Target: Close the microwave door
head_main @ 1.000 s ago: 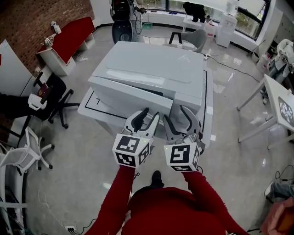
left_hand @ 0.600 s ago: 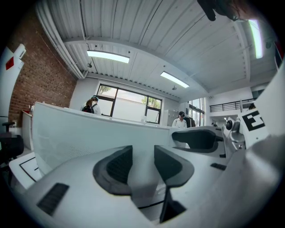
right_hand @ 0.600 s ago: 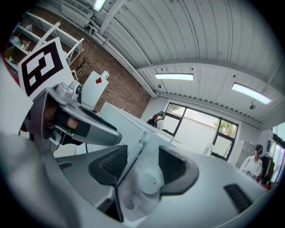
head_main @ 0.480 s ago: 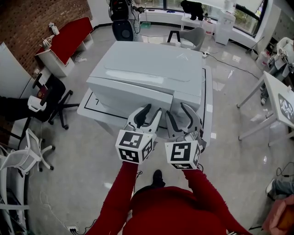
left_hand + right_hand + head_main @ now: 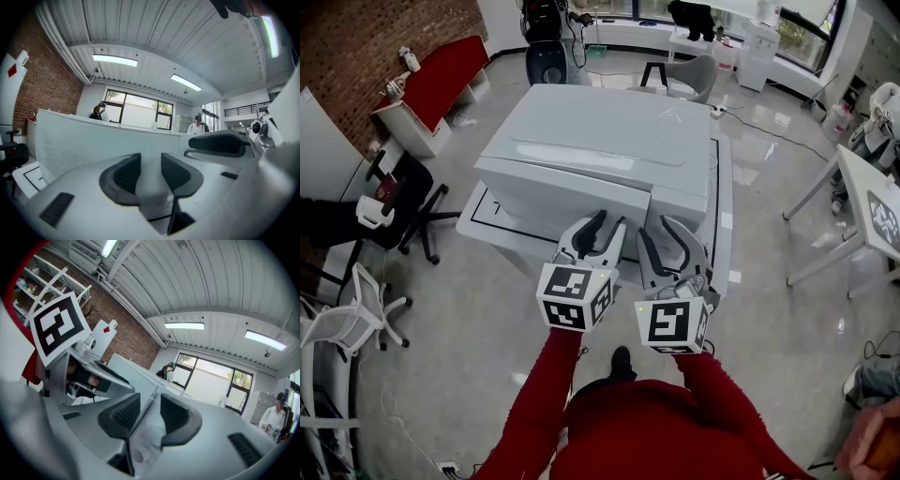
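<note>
The microwave (image 5: pixel 609 141) is a large white box on a low white table (image 5: pixel 485 217). Its door (image 5: pixel 562 199) faces me and lies flush with the body, with no gap showing. Both grippers are held level just in front of that face. My left gripper (image 5: pixel 600 234) (image 5: pixel 149 172) points at the door's right part. Its jaws are closing, and only white surface shows between them. My right gripper (image 5: pixel 671 240) (image 5: pixel 149 414) is beside it at the panel right of the door. Its jaws are closing too, and a white edge of the microwave runs between the pads without being pressed.
Office chairs (image 5: pixel 370 305) and a red bench (image 5: pixel 441 75) stand at the left, and a white table (image 5: pixel 867 202) at the right. A grey chair (image 5: pixel 694 77) is behind the microwave. People (image 5: pixel 98 111) stand far back by the windows.
A dark gap along the door's upper edge a second ago is gone, and the door now lies flush. Both pairs of jaws have narrowed, the right more. The hands hardly moved.
</note>
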Motion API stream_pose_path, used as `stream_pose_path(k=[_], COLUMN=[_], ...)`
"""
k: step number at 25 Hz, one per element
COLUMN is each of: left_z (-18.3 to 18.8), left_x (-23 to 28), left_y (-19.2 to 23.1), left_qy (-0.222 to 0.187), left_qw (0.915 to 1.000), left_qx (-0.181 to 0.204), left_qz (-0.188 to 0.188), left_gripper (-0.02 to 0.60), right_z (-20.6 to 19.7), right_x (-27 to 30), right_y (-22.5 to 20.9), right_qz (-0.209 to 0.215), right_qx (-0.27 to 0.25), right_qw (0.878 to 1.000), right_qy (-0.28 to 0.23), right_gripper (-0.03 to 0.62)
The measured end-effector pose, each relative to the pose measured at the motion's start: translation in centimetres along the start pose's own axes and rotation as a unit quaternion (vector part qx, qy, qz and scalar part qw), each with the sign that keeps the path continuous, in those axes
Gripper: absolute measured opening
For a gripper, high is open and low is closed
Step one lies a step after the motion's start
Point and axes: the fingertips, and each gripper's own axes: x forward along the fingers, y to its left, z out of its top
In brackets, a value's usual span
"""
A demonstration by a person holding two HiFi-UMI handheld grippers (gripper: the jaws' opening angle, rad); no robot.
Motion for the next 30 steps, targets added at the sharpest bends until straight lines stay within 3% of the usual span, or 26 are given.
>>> stream_pose_path(k=[3,5,9,30], left_z=[0.0,0.0,-0.1,0.3], left_x=[0.0,0.0,-0.1,0.3], left_y=[0.0,-0.1,0.1,0.2], left_qy=[0.001,0.003,0.003,0.002], left_qw=[1.0,1.0,1.0,0.9999], left_qx=[0.001,0.002,0.0,-0.003], left_qz=[0.0,0.001,0.004,0.01], left_gripper=[0.146,0.143,0.137,0.12], right_z=[1.6,1.8,1.6,0.9], right_x=[-0.4,-0.1,1.1,2.3], right_y=[1.3,2.3,2.9,1.1], right_qz=[0.028,0.049,0.064,0.048], right_qx=[-0.022,-0.033,-0.032,0.03], right_qw=[0.999,0.998,0.997,0.998], right_qy=[-0.029,-0.033,-0.023,-0.008], right_gripper=[0.032,0.015,0.014,0.012])
